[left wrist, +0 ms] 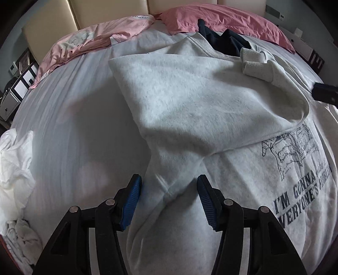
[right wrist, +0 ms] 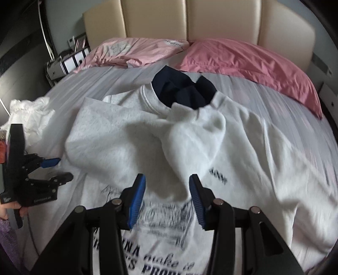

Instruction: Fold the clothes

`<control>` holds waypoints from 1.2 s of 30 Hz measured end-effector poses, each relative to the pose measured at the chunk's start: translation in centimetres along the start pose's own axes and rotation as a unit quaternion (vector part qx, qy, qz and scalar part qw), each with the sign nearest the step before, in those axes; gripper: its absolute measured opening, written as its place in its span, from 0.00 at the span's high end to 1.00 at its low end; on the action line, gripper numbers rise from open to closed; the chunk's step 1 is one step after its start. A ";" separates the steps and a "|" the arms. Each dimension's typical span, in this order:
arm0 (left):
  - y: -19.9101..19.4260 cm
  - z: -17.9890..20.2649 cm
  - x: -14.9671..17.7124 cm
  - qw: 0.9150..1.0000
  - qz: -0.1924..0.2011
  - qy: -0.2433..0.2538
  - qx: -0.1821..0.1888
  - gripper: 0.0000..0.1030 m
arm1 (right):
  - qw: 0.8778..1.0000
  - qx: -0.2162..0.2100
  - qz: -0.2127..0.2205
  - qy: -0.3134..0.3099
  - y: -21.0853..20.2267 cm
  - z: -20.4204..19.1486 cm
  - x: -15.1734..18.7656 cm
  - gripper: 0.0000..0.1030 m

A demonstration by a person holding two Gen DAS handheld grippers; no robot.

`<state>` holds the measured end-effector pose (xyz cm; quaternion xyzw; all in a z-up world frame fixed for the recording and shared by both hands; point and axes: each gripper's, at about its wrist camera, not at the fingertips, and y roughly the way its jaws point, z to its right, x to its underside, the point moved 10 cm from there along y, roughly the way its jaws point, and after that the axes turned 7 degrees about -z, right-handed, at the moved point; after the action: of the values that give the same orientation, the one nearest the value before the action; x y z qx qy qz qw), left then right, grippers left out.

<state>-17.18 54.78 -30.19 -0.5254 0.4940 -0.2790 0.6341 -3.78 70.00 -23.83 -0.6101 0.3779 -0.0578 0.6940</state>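
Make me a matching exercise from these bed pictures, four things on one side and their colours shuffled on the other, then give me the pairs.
Things:
1. sweatshirt
2. pillow
3. garment at the sweatshirt's collar
4. headboard

Colours:
A. cream
B. navy
C. light grey with dark print
D. pink

Pairs: 1-C, 2-D, 3-B, 4-A
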 end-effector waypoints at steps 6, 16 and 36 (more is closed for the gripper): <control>-0.3 -1.1 -0.9 0.999 0.024 -0.020 0.007 0.52 | 0.996 0.059 -0.049 -0.039 5.5 -1.0 -2.5 0.59; -2.4 -3.2 -1.2 0.997 0.049 -0.058 0.027 0.86 | 0.998 0.067 -0.002 -0.006 2.7 0.9 -4.0 0.91; -3.1 -6.4 1.6 0.993 0.011 -0.105 0.044 0.43 | 0.977 -0.031 -0.079 0.198 -0.6 8.9 7.4 0.84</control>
<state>-22.02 50.01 -27.55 -0.5182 0.4177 -0.2363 0.7079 7.04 72.98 -26.92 -0.6358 0.4601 -0.2200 0.5793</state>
